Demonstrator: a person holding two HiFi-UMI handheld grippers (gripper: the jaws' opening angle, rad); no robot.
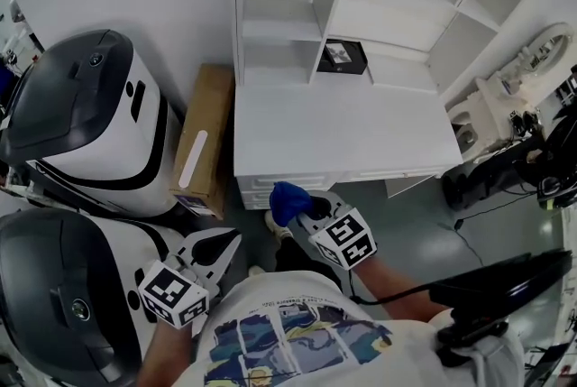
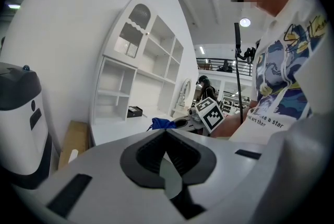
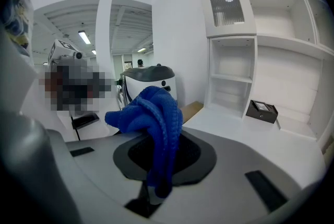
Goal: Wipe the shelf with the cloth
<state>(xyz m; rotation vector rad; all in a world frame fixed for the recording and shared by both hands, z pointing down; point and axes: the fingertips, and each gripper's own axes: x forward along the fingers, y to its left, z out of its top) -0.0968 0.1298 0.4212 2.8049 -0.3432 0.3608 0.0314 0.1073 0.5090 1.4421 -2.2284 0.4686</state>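
Observation:
The white shelf unit [image 1: 279, 24] stands at the back of a white desk [image 1: 343, 133]; a small black box [image 1: 343, 57] sits in one of its lower compartments. My right gripper [image 1: 299, 207] is shut on a bunched blue cloth [image 1: 287, 198] just in front of the desk's near edge, above the floor. In the right gripper view the cloth [image 3: 151, 118] hangs out between the jaws and hides their tips. My left gripper [image 1: 227, 244] is lower left, beside my body, well short of the desk. Its jaws meet at the tip with nothing between them [image 2: 166, 134].
Two large white-and-black machines [image 1: 90, 115] [image 1: 63, 304] stand to the left. A flat cardboard box [image 1: 206, 137] leans between them and the desk. Black equipment with cables [image 1: 505, 169] and a dark arm [image 1: 505, 281] are on the right.

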